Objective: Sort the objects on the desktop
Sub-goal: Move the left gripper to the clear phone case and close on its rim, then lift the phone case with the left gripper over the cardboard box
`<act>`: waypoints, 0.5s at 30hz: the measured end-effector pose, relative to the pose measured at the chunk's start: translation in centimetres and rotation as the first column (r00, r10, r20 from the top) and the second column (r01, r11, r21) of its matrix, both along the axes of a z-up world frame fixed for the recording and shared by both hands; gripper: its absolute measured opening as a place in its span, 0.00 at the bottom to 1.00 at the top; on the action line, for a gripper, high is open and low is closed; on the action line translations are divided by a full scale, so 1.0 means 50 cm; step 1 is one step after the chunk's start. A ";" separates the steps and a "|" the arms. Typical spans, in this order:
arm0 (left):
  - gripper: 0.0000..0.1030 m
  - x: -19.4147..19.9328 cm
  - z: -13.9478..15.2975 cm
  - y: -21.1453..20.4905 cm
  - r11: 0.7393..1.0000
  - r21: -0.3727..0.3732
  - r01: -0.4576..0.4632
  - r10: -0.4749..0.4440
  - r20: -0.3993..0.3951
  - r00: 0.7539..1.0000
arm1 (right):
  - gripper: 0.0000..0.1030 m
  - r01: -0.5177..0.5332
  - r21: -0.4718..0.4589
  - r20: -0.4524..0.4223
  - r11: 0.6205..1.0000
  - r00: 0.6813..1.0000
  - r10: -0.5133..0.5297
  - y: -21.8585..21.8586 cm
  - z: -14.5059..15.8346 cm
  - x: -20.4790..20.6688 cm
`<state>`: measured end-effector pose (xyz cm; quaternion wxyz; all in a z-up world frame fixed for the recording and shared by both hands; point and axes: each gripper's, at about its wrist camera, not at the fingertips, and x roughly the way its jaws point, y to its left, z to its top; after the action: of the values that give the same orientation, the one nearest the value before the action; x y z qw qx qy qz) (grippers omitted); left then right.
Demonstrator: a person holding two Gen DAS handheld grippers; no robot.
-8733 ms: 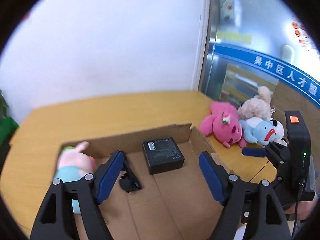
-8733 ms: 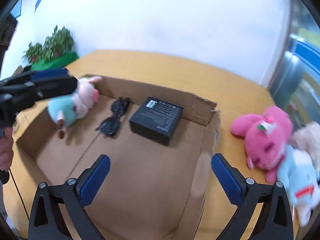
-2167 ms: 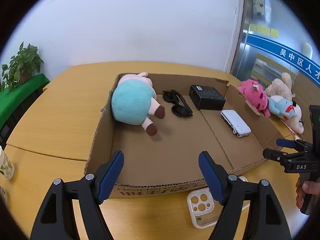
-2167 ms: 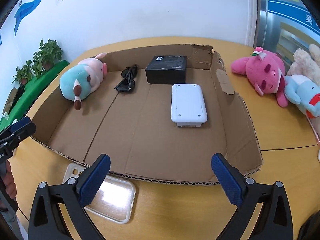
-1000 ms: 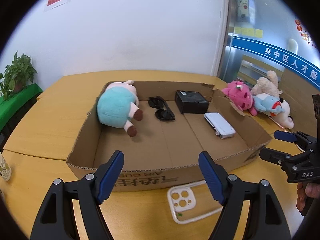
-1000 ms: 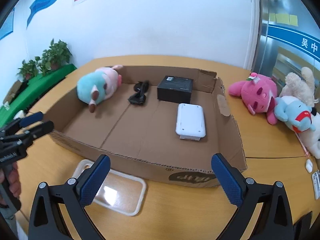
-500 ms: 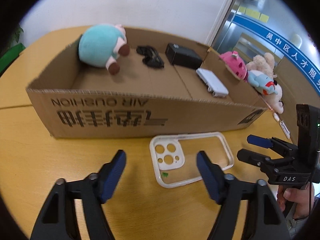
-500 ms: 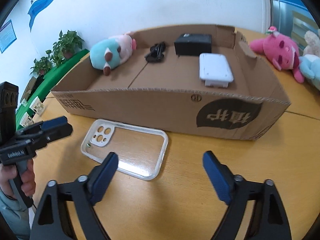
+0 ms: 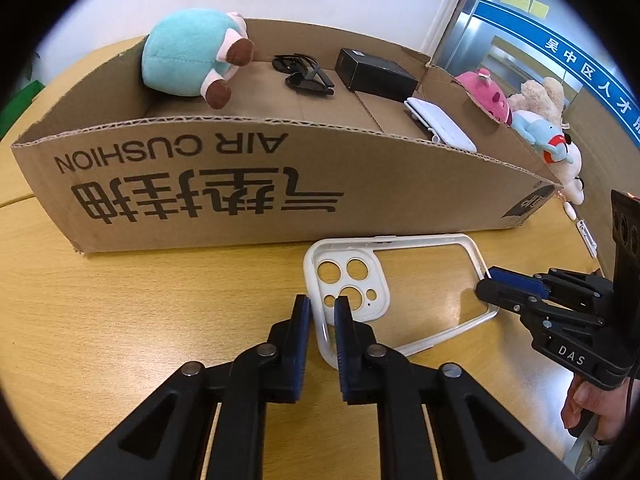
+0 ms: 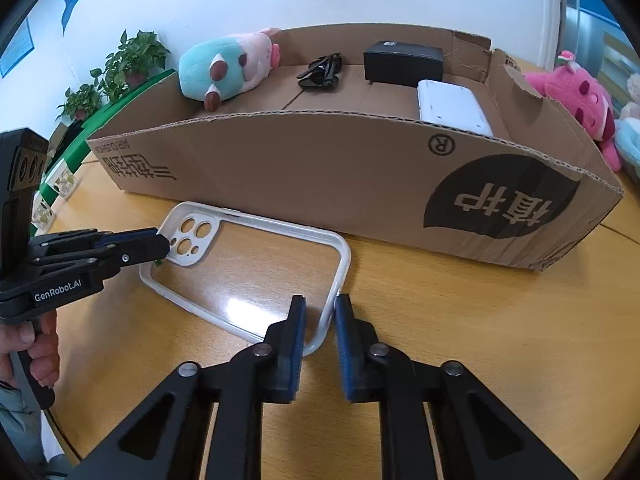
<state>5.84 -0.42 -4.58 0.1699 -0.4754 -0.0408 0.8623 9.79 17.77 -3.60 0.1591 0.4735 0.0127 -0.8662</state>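
A clear phone case (image 9: 381,280) with a white rim lies on the wooden table just in front of the cardboard box (image 9: 240,200). My left gripper (image 9: 322,304) is closing on the rim at the camera-hole end, and the rim sits pinched between its blue pads. In the right wrist view the case (image 10: 256,225) shows its other end, where my right gripper (image 10: 320,304) is closing on the short edge's rim in the same way. Each gripper also shows in the other's view: the right gripper (image 9: 486,284) and the left gripper (image 10: 160,242).
Inside the box lie a teal and pink plush (image 9: 188,64), black sunglasses (image 9: 304,74), a black box (image 9: 376,74) and a white device (image 9: 440,128). Pink, beige and blue plush toys (image 9: 520,108) sit right of it. Potted plants (image 10: 120,68) stand far left.
Both grippers have dropped from above the box down to the table in front of it. Their wide-open jaws have come together on opposite ends of the phone case.
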 end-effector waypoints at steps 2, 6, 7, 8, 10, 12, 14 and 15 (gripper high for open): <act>0.08 0.004 0.001 -0.002 1.000 -0.006 -0.009 0.009 -0.006 1.000 | 0.12 -0.003 0.000 -0.005 1.000 1.000 0.003 -0.001 0.001 0.002; 0.07 0.015 0.017 -0.002 1.000 -0.011 -0.006 0.005 -0.039 0.999 | 0.09 0.005 -0.008 -0.017 1.000 1.000 -0.005 0.003 0.005 0.009; 0.07 0.017 0.025 -0.001 1.000 -0.016 -0.005 0.004 -0.054 0.999 | 0.08 0.004 -0.008 -0.023 1.000 1.000 -0.004 0.002 0.007 0.012; 0.07 0.019 0.033 0.000 1.000 -0.018 -0.005 0.004 -0.066 0.998 | 0.09 0.003 -0.010 -0.028 1.000 1.000 -0.003 0.001 0.010 0.014; 0.07 0.023 0.053 -0.002 1.000 -0.011 -0.008 0.007 -0.090 0.996 | 0.08 0.003 -0.022 -0.047 1.000 0.999 -0.004 0.003 0.023 0.019; 0.07 0.025 0.071 -0.004 1.000 -0.003 -0.011 0.010 -0.111 0.994 | 0.08 0.007 -0.036 -0.073 0.999 0.997 -0.009 0.006 0.042 0.024; 0.07 0.029 0.092 -0.005 1.000 0.003 -0.014 0.014 -0.137 0.991 | 0.08 0.008 -0.039 -0.108 0.999 0.994 -0.012 0.005 0.069 0.030; 0.07 0.030 0.105 -0.005 1.000 0.008 -0.015 0.016 -0.153 0.988 | 0.08 0.008 -0.040 -0.128 0.999 0.992 -0.013 0.004 0.084 0.032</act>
<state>7.36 -0.68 0.67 0.1676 -0.4069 -0.0342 0.8973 11.41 17.99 0.62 0.1626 0.4137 0.0034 -0.8958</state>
